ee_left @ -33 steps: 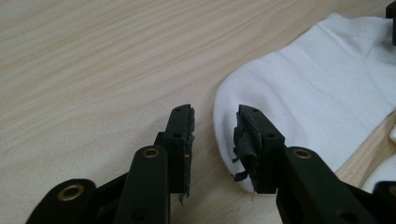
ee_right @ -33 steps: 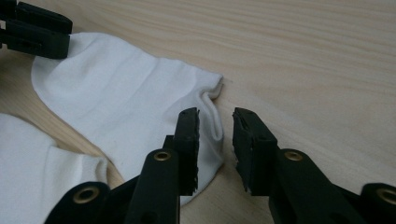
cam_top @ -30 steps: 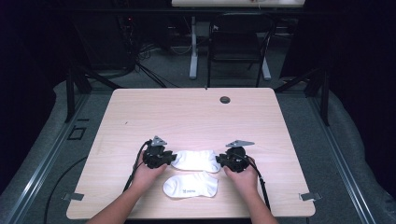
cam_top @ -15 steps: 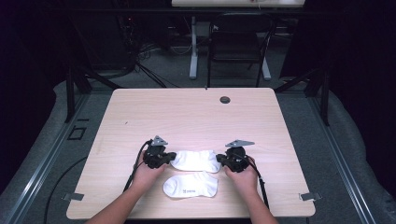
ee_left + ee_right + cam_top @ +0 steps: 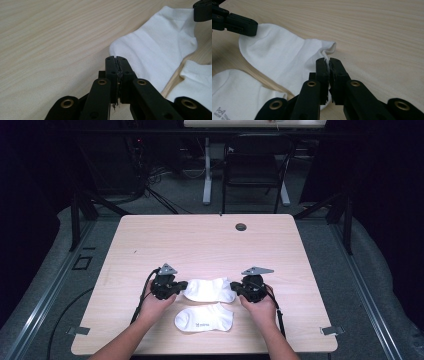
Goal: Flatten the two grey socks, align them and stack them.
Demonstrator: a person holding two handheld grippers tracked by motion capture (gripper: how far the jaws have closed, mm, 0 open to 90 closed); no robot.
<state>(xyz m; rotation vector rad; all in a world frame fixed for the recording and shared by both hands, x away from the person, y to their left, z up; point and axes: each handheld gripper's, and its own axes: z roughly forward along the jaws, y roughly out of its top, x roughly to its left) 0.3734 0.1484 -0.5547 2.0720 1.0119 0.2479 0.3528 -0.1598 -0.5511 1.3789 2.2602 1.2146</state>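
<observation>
A pale wooden table (image 5: 210,245) takes up the middle of the high view, standing on grey floor with dark surroundings. A chair (image 5: 255,170) and a white desk leg sit in the upper middle of that view, beyond the table's far edge. A small dark grommet (image 5: 241,227) lies near the table's far edge, right of centre.

Two white ankle socks lie in the lower middle of the high view. The far sock (image 5: 209,289) stretches flat between the two grippers; the near sock (image 5: 204,319), with small grey lettering, lies just below it, close to the table's front edge.

The person's hands enter from the bottom of the frame. The left gripper (image 5: 180,287) sits at the far sock's left end. In the left gripper view its jaws are pressed together, with the sock's toe end just behind the tips; whether they pinch any cloth cannot be told. The right gripper (image 5: 236,289) sits at the sock's right end. In the right gripper view its jaws are closed on the cuff edge, where the fabric puckers up between them.
</observation>
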